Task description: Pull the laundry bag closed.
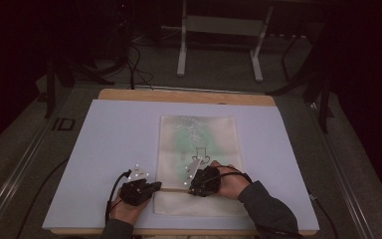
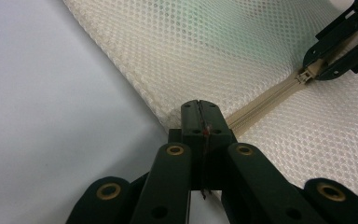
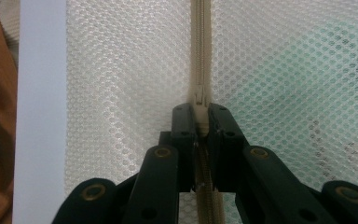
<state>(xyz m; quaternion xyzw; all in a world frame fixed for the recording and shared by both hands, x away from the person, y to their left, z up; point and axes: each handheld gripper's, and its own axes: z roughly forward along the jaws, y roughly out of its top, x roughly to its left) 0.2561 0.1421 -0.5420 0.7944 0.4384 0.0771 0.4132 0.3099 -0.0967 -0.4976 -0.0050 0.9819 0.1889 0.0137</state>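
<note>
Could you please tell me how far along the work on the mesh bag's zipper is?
Both grips look done: the left hand-held gripper is shut on the mesh bag at its edge where the zipper ends, and the right hand-held gripper is shut on the zipper pull. Left: sliding the pull along the zipper.

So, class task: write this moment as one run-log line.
left gripper: shut on mesh bag edge at zipper end | right gripper: shut on zipper pull | bag flat on white board
</note>
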